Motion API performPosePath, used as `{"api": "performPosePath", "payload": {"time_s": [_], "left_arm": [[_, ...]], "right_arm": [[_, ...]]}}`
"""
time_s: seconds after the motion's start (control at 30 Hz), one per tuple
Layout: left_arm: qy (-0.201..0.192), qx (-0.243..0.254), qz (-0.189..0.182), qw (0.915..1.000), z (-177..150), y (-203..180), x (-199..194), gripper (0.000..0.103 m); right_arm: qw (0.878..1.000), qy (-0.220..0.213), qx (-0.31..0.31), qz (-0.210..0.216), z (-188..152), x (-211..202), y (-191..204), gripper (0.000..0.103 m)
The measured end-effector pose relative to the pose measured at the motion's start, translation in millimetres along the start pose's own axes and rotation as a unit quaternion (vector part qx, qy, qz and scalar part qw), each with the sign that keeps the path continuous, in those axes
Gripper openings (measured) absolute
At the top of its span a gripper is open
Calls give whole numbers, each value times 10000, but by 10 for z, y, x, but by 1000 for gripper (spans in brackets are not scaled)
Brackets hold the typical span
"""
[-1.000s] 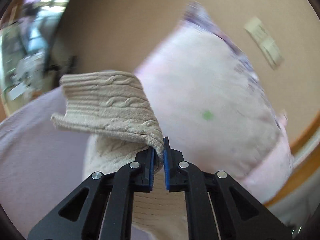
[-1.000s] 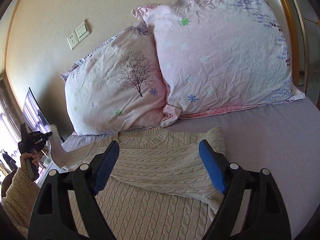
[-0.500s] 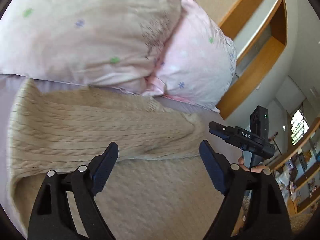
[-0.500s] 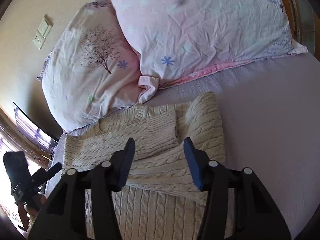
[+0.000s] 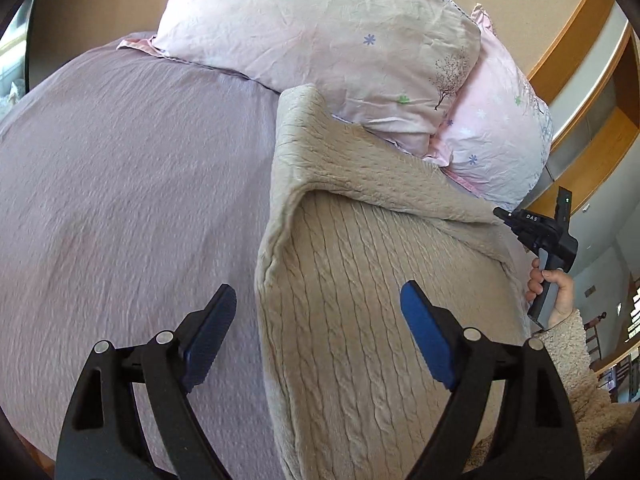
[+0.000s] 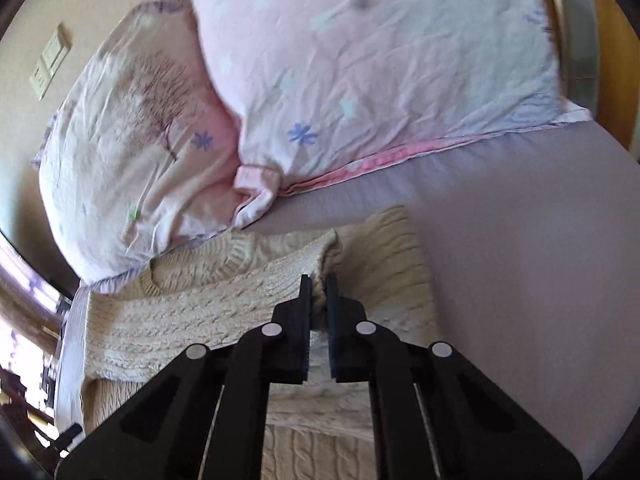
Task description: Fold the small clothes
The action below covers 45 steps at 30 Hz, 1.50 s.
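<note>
A cream cable-knit sweater lies on the lilac bed sheet, its sleeves folded across the chest. My left gripper is open and empty, hovering over the sweater's left edge. My right gripper is shut on the cuff end of a folded sleeve near the sweater's right shoulder. The right gripper also shows in the left wrist view, held in a hand at the sweater's far side.
Two pink floral pillows lean against the wall behind the sweater. A wooden headboard frame stands at the right. A wall switch plate is at the upper left. Lilac sheet lies right of the sweater.
My left gripper let go of the sleeve, opened and drew back over the sweater's left edge. My right gripper came down and closed on the folded sleeve's cuff.
</note>
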<state>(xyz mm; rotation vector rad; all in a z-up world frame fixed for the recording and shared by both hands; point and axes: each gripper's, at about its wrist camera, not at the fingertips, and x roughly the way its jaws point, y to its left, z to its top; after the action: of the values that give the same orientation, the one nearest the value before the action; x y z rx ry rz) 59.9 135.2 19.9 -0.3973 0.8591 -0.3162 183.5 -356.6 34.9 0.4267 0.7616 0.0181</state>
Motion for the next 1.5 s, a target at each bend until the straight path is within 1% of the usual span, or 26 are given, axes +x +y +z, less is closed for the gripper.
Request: {"api": "performPosePath", "payload": {"time_s": [0.07, 0.1, 0.13, 0.17, 0.2, 0.23, 0.3, 0.37, 0.4, 0.5, 0.57, 0.67, 0.73, 0.8, 0.87, 0.9, 0.93, 0.97, 1.0, 1.1, 1.2, 1.23, 1.3, 1.37, 1.43, 1.5], "left_arm": [[36, 36, -94, 9999, -73, -26, 9, 85], [63, 34, -154, 9999, -107, -29, 18, 85], [86, 17, -204, 9998, -136, -35, 29, 85], [102, -25, -239, 9997, -170, -27, 32, 85], [40, -29, -280, 9996, -206, -26, 8, 85], [27, -41, -325, 9995, -243, -27, -19, 85], [2, -108, -535, 9985, -332, -10, -86, 82], [-21, -188, -803, 9966, -444, 17, -151, 77], [-59, -207, -913, 9956, -506, 24, -192, 72], [-131, -131, -1192, 9927, -711, -6, -317, 61], [-217, -69, -1386, 9901, -856, -34, -413, 58], [-125, -313, -1763, 9838, -1083, 11, -476, 56], [-172, -443, -1984, 9790, -1220, 48, -528, 51], [-146, -482, -1997, 9786, -1316, 48, -558, 50], [-93, -456, -1961, 9795, -1383, 20, -569, 48], [-60, -424, -1927, 9803, -1395, 1, -561, 40], [-18, -389, -1873, 9815, -1392, -28, -546, 34], [17, -360, -1822, 9826, -1369, -54, -533, 20], [20, -332, -1798, 9831, -1323, -83, -530, 12], [-145, -170, -1833, 9828, -988, -212, -557, 9], [-517, 54, -1803, 9822, -374, -382, -550, 9], [-708, 90, -1706, 9828, -122, -426, -517, 8], [-981, -48, -1546, 9831, 368, -453, -346, 9], [-1107, -422, -1263, 9849, 847, -391, -16, 8], [-1055, -748, -890, 9876, 1223, -274, 411, 8], [-895, -977, -461, 9901, 1449, -133, 840, 8]], "right_arm": [[9989, -82, 224, -415, -68, -147, -185, 6], [9980, 38, 330, -532, -118, -165, -291, 8], [9971, 220, 498, -539, -180, -182, -410, 13], [9963, 338, 675, -422, -251, -222, -513, 17], [9955, 384, 808, -298, -338, -310, -596, 24], [9955, 404, 833, -211, -419, -404, -692, 34], [9959, 466, 779, -54, -615, -592, -788, 40], [9943, 709, 770, 214, -842, -732, -868, 40], [9924, 841, 816, 387, -957, -788, -910, 39], [9858, 952, 874, 1074, -1319, -1045, -997, 35], [9765, 1041, 884, 1670, -1604, -1212, -1041, 34], [9670, 1032, 743, 2207, -1923, -1428, -1031, 30], [9646, 961, 611, 2378, -2084, -1566, -1049, 24], [9604, 1033, 528, 2531, -2187, -1606, -1051, 19], [9595, 1156, 405, 2538, -2210, -1572, -995, 12], [9592, 1210, 305, 2536, -2208, -1557, -944, 8], [9591, 1188, 213, 2560, -2155, -1552, -886, 8], [9574, 1117, 125, 2659, -2103, -1589, -842, 7], [9567, 1013, 52, 2729, -2036, -1630, -808, 7], [9583, 445, -236, 2814, -1564, -1751, -573, 7], [9560, -230, -374, 2899, -914, -1732, -327, 7], [9564, -428, -382, 2863, -687, -1655, -249, 7], [9594, -706, -229, 2720, -255, -1370, -128, 7], [9661, -768, -9, 2463, 97, -969, -38, 7], [9774, -696, 220, 1983, 375, -487, 19, 7], [9850, -530, 455, 1579, 516, -52, -36, 7]]}}
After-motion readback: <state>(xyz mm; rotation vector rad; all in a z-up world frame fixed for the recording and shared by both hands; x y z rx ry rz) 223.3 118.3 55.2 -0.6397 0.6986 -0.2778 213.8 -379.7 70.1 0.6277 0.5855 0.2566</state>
